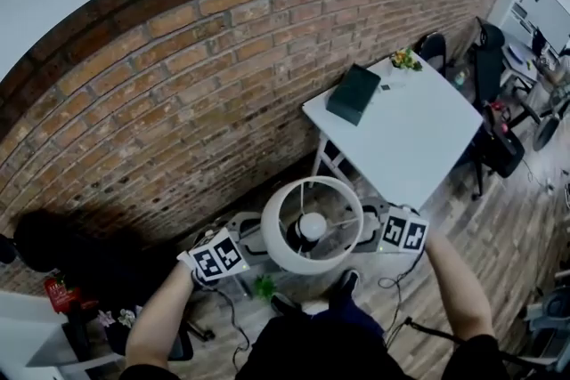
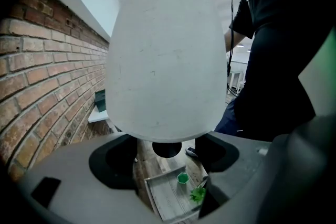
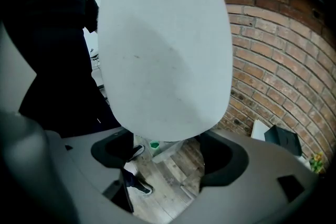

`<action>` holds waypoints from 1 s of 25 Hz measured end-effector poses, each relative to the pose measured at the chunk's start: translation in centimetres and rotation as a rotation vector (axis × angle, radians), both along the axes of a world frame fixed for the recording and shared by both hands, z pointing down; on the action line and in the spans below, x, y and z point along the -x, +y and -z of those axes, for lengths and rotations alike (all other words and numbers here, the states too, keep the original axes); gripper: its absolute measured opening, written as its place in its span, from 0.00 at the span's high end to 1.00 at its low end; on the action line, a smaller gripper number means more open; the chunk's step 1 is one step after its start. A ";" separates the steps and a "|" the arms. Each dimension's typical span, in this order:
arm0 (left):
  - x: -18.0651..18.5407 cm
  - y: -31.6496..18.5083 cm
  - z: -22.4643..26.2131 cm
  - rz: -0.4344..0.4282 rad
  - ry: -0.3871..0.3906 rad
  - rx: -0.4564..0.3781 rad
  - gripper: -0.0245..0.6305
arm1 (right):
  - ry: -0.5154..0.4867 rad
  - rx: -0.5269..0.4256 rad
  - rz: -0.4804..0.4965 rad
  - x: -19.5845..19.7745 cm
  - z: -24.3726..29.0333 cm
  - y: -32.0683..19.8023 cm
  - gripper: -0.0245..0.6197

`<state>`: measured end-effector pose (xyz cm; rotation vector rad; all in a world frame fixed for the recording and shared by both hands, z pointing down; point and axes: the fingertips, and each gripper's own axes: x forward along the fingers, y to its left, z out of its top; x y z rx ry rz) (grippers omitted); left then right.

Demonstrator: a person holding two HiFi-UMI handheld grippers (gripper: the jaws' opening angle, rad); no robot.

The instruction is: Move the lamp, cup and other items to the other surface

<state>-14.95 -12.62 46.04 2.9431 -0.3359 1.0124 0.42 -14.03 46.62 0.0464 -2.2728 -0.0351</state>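
A white lamp [image 1: 312, 191] with a rounded shade hangs in the air in front of me, its bulb showing through the open top. The left gripper [image 1: 252, 240] presses the shade's left side and the right gripper [image 1: 370, 229] its right side, so the lamp [image 2: 165, 60] is squeezed between them. Each gripper's jaws stand wide apart against the shade [image 3: 165, 50]. Far below, a green cup [image 2: 182, 178] and a small green plant [image 2: 197, 194] sit on a low grey surface [image 2: 160, 199]. Ahead stands a white table [image 1: 427, 147].
The white table carries a dark box [image 1: 353, 92] and a small plant [image 1: 405, 60] at its wall side. A brick wall [image 1: 178, 84] runs along the left. Black office chairs [image 1: 485, 58] stand beyond the table. Dark clutter [image 1: 53, 254] lies at lower left.
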 end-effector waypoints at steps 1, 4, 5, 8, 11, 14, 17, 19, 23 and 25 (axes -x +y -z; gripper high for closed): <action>-0.7 -0.2 0.2 -0.002 -0.002 -0.004 0.44 | -0.001 -0.002 -0.005 -0.7 0.1 -0.1 0.34; -2.9 -0.8 0.8 -0.003 -0.007 -0.010 0.44 | -0.004 -0.006 -0.010 -2.9 0.8 -0.8 0.34; -3.7 -1.1 0.9 -0.001 -0.010 -0.010 0.44 | -0.007 -0.006 -0.008 -3.7 1.0 -1.0 0.34; -6.5 -2.3 1.2 0.009 -0.026 -0.014 0.44 | -0.012 -0.013 -0.002 -6.5 1.7 -2.2 0.34; -9.6 -3.6 1.4 0.028 -0.032 -0.013 0.44 | -0.023 -0.019 0.015 -9.6 2.3 -3.8 0.34; -12.9 -5.1 2.0 0.053 -0.026 -0.018 0.44 | -0.022 -0.025 0.041 -12.8 2.9 -5.7 0.34; -16.1 -6.6 2.1 0.072 -0.030 -0.023 0.44 | -0.015 -0.032 0.061 -15.9 3.1 -7.5 0.34; -18.1 -7.5 1.9 0.082 -0.038 -0.022 0.44 | -0.018 -0.030 0.070 -17.9 3.1 -8.4 0.34; -21.9 -9.5 1.8 0.093 -0.058 -0.026 0.44 | -0.031 -0.035 0.072 -21.7 3.3 -10.4 0.34; -23.6 -10.3 1.8 0.097 -0.064 -0.026 0.44 | -0.033 -0.040 0.076 -23.4 3.3 -11.3 0.34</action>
